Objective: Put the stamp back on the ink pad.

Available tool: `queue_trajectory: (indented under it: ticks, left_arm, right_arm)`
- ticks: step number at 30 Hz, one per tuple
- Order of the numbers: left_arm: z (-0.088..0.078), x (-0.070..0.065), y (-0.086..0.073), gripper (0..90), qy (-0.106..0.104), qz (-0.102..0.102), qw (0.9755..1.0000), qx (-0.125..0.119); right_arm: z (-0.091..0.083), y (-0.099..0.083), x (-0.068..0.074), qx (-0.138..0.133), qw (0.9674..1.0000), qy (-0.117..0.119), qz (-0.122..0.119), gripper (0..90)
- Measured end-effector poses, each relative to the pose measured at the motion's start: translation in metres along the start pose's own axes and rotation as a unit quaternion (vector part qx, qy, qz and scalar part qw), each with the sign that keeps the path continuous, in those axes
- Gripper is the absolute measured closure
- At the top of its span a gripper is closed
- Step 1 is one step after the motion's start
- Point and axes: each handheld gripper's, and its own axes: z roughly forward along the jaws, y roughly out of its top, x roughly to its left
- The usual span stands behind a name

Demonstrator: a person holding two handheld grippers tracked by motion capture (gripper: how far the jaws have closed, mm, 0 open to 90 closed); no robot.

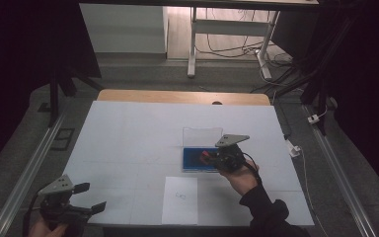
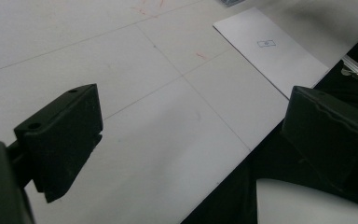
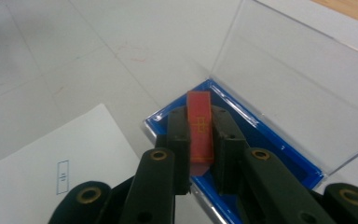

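Clamped between the two black jaws of the right claw (image 3: 200, 140), a flat red strip (image 3: 199, 126) with a small gold mark is held lengthwise, its far end jutting past the jaw tips. The strip is poised just above the near end of a shallow blue tray (image 3: 279, 140), which is the base of a case whose clear lid (image 3: 298, 79) is stood open, rising from the tray's far edge. In the high view the right claw (image 1: 216, 157) is seen over the near right part of the same blue tray (image 1: 192, 163), with the clear lid (image 1: 202, 136) raised behind it. A white sheet of paper (image 1: 180, 200) bearing a small printed mark is laid on the white bench (image 1: 128, 143) just in front of the tray. The left claw (image 1: 91, 196) is kept well apart at the bench's near left corner, its jaws spread wide with nothing between them.
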Motion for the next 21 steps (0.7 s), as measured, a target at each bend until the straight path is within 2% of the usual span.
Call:
queue_trajectory:
  ticks: [10, 16, 21]
  left_arm:
    - [0.0, 0.0, 0.0, 5.4, 0.001, -0.001, 1.0, 0.001]
    - [0.0, 0.0, 0.0, 5.4, 0.001, -0.003, 1.0, 0.002]
    - [0.0, 0.0, 0.0, 5.4, 0.001, -0.003, 1.0, 0.001]
  right_arm:
    - [0.012, 0.003, -0.009, 0.012, 0.9998, -0.017, -0.002, 79.8]
    - [0.019, 0.005, -0.015, 0.018, 0.9995, -0.025, 0.01, 79.8]
    - [0.028, 0.005, -0.017, 0.032, 0.9991, -0.028, 0.0, 79.8]
